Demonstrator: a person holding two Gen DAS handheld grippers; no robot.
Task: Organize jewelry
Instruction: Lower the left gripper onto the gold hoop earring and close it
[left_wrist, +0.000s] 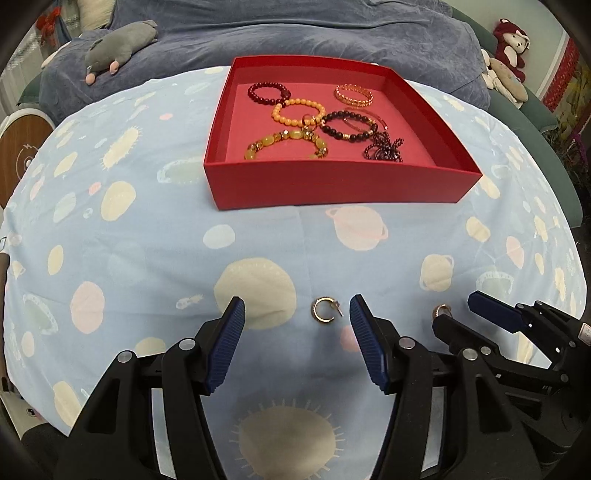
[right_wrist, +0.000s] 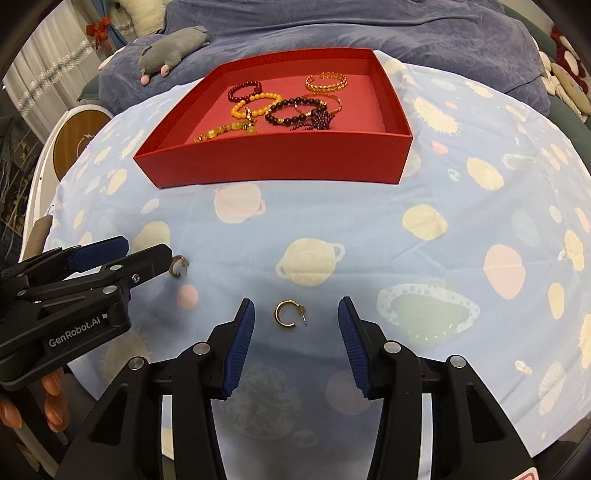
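Right view only: holder's fingers (right_wrist: 51, 400).

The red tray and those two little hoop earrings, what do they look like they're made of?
Red tray: probably matte cardboard, with flat, thin, glare-free walls. Hoop earrings: seemingly polished gold-coloured metal, judging by bright glints; real gold or plating can't be told.

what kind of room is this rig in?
Likely a bedroom or living room at home: a planet-print sheet covers the work surface, a grey plush toy lies on a blue blanket behind, more stuffed animals at right.
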